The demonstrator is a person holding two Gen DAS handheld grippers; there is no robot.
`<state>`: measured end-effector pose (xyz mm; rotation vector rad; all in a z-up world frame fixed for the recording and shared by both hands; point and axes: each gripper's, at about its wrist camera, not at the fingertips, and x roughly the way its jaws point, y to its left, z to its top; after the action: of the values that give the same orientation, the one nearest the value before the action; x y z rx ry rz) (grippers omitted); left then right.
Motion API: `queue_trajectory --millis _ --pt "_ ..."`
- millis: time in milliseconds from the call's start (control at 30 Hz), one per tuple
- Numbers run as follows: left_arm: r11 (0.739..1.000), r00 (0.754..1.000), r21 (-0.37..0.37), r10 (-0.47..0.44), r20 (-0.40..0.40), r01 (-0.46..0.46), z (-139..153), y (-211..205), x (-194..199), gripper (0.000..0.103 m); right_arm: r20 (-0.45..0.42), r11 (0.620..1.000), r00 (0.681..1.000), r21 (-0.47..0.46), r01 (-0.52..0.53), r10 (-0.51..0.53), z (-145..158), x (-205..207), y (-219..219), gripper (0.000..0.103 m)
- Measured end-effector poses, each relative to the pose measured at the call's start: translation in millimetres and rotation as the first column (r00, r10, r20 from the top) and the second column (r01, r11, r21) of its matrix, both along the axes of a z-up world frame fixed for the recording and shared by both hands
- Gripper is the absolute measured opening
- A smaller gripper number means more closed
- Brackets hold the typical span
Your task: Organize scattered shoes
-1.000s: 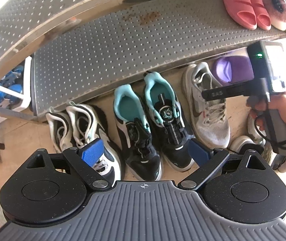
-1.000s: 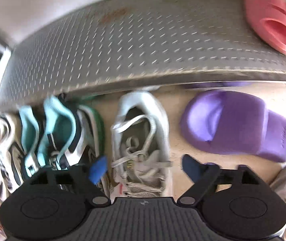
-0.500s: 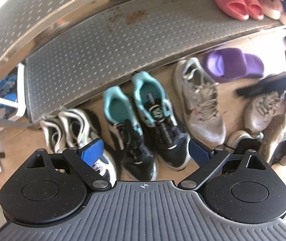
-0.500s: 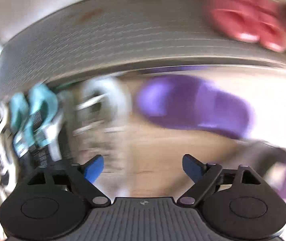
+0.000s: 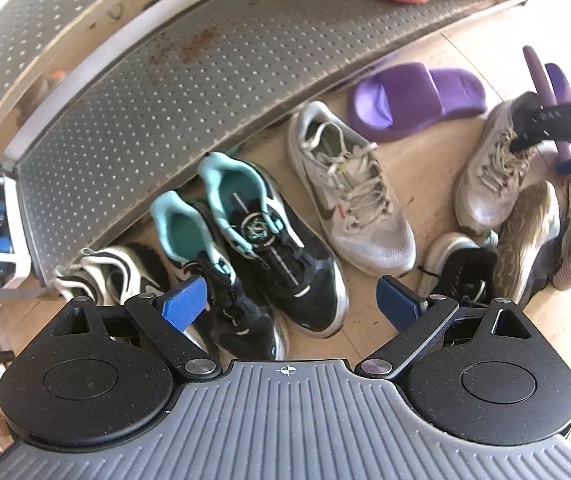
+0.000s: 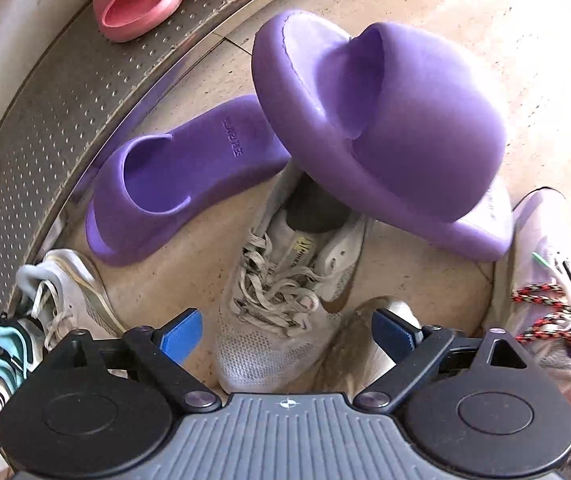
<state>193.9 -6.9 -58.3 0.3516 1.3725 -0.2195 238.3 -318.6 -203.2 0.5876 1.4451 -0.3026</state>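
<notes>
I see bright daylight, floor [image 6: 545,40] glare blown out upper right; fisheye edges bend, far-right shoes perhaps slightly blurred.

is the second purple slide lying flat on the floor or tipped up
Tipped up. In the right wrist view this purple slide leans with its toe end on the grey sneaker, while the other purple slide lies flat on the floor.

We hold our left gripper [image 5: 291,300], black-armed with blue pads, spread wide and empty, tilted downward. Our right gripper [image 6: 285,332], of the same make, gapes equally wide, gripping nothing, its fingertips [image 6: 181,336] angled toward the floor.
</notes>
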Motion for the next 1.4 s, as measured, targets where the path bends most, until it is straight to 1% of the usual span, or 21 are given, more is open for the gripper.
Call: queue_trajectory --millis 200,367,433,533,567,667,700,733,800,833,900,1000,1033,1067,1100,1133,1200,1300,1333,1367,1400 --pt "0.998 0.998 -0.017 -0.058 -0.019 0.057 -4.9 -11.9 -2.4 0.095 -0.026 0.996 0.999 -0.086 -0.038 0.036 -19.2 19.9 10.5 0.095" --pt "0.999 0.998 -0.004 -0.043 -0.035 0.043 -9.1 -4.0 -3.1 0.095 -0.049 0.989 0.997 -0.136 0.057 -0.064 -49.8 26.8 7.3 0.097" --pt "0.999 0.998 0.001 -0.037 -0.041 0.037 -10.8 -0.8 -3.4 0.095 -0.097 0.984 0.992 -0.162 0.07 -0.086 -60.2 29.3 8.3 0.095" --pt "1.0 0.998 0.009 -0.028 -0.05 0.028 -13.4 3.9 -3.8 0.095 -0.185 0.981 0.982 -0.196 0.008 -0.045 -46.7 33.2 23.1 0.085" --pt "1.0 0.999 0.009 -0.014 -0.049 0.014 -12.6 8.0 -2.0 0.095 -0.16 0.983 0.987 -0.184 -0.004 -0.026 -34.0 33.3 32.4 0.081" --pt "1.0 0.999 0.005 0.007 -0.038 -0.007 -9.0 12.2 1.6 0.095 0.02 0.993 0.999 -0.114 -0.032 0.034 14.5 34.4 67.2 0.084" --pt "1.0 0.999 0.003 0.016 -0.029 -0.016 -6.4 13.3 2.4 0.095 0.106 0.994 0.992 -0.093 -0.061 0.071 22.0 40.8 76.8 0.086" --pt "1.0 1.0 -0.004 0.023 -0.013 -0.023 -2.0 15.0 2.1 0.095 0.193 0.987 0.971 -0.105 -0.12 0.139 27.7 49.4 89.2 0.094" --pt "1.0 1.0 -0.011 0.023 -0.007 -0.023 0.3 16.3 0.2 0.096 0.268 0.942 0.912 -0.212 -0.26 0.312 28.7 65.2 112.8 0.096" --pt "1.0 1.0 -0.009 0.025 -0.011 -0.025 -0.5 17.2 0.0 0.096 0.254 0.896 0.875 -0.291 -0.336 0.411 24.0 73.7 125.6 0.098" --pt "1.0 0.999 -0.001 0.03 -0.017 -0.03 -3.0 19.3 0.1 0.096 0.155 0.783 0.805 -0.394 -0.481 0.573 3.8 89.9 149.6 0.097" --pt "0.999 0.999 0.016 0.04 -0.018 -0.04 -5.5 22.9 2.8 0.096 0.027 0.674 0.738 -0.432 -0.6 0.674 -28.2 104.7 172.3 0.096" --pt "0.999 0.999 0.017 0.042 -0.017 -0.042 -5.6 23.6 3.9 0.096 -0.005 0.65 0.726 -0.442 -0.619 0.688 -36.3 107.6 177.4 0.095" --pt "0.999 0.999 0.017 0.043 -0.017 -0.043 -5.9 23.9 4.2 0.096 -0.039 0.622 0.715 -0.462 -0.633 0.699 -42.5 109.9 180.7 0.077" --pt "0.999 0.999 0.014 0.047 -0.015 -0.047 -5.1 25.0 5.5 0.096 -0.087 0.575 0.69 -0.483 -0.66 0.719 -48.7 111.7 180.8 0.078" --pt "0.999 0.999 0.011 0.051 -0.013 -0.051 -4.4 26.1 6.9 0.096 -0.116 0.551 0.677 -0.49 -0.676 0.727 -50.9 113.2 177.9 0.075" --pt "0.998 0.998 0.005 0.055 -0.014 -0.055 -3.8 27.1 8.3 0.096 -0.162 0.56 0.723 -0.528 -0.638 0.672 -48.7 118.5 156.5 0.074" --pt "0.999 0.999 0.008 0.044 -0.018 -0.044 -5.4 24.4 6.9 0.096 -0.224 0.54 0.781 -0.611 -0.579 0.583 -46.1 123.1 107.5 0.077" --pt "0.999 0.999 0.007 0.038 -0.018 -0.038 -5.8 22.9 6.1 0.096 -0.227 0.556 0.799 -0.613 -0.562 0.557 -44.2 126.0 90.5 0.079" --pt "0.999 0.999 0.007 0.031 -0.018 -0.031 -6.3 21.3 5.2 0.096 -0.218 0.59 0.809 -0.587 -0.555 0.546 -39.8 127.9 76.9 0.078" --pt "1.0 1.0 -0.012 -0.007 -0.009 0.007 -5.9 13.5 2.0 0.096 -0.166 0.651 0.814 -0.522 -0.551 0.556 -23.4 127.6 56.9 0.079"
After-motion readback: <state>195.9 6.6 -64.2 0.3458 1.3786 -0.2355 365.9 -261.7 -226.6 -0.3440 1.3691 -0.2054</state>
